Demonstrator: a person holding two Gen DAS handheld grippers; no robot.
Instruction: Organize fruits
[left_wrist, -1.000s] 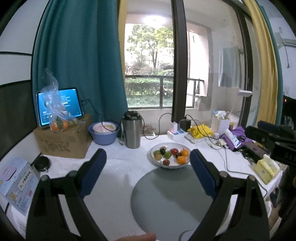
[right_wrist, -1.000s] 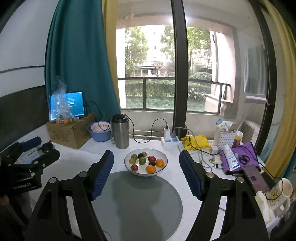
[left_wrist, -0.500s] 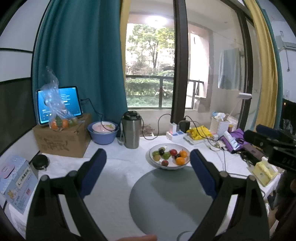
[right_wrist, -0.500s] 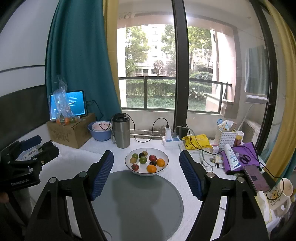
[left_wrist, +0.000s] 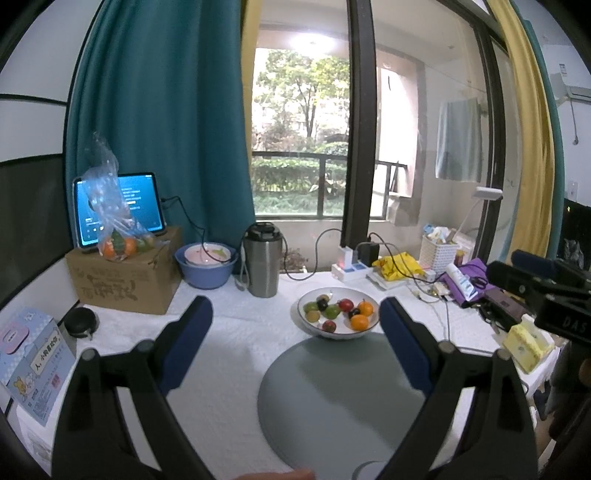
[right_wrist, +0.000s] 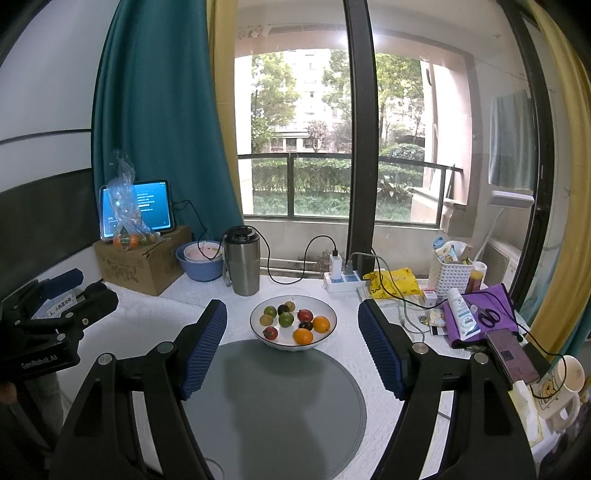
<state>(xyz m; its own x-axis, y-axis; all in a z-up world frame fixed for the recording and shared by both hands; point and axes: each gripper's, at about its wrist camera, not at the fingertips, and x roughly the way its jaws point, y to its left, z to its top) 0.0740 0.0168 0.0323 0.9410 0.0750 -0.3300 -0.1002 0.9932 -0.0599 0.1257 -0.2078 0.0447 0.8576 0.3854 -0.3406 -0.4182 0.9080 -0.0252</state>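
Note:
A white bowl (left_wrist: 372, 326) (right_wrist: 328, 309) holds several small fruits: oranges (right_wrist: 303, 335), a red one (right_wrist: 304, 315), green ones (right_wrist: 286, 319) and dark ones. It stands at the far edge of a round grey mat (left_wrist: 332, 402) (right_wrist: 273, 406). My left gripper (left_wrist: 295, 317) is open and empty, held above the table short of the bowl. My right gripper (right_wrist: 291, 314) is open and empty, with the bowl seen between its fingers. Each gripper shows at the side of the other's view.
A steel tumbler (right_wrist: 242, 265), a blue basin (right_wrist: 197, 260), a cardboard box (right_wrist: 140, 258) with a fruit bag and tablet stand at the back left. A power strip (right_wrist: 341, 277), a white basket (right_wrist: 450, 271), a purple pouch (right_wrist: 476, 314), a phone (right_wrist: 511, 356) and a mug (right_wrist: 559, 387) crowd the right.
Both views have shifted slightly; the bowl sits a little lower and nearer between the fingers. Both grippers stay open.

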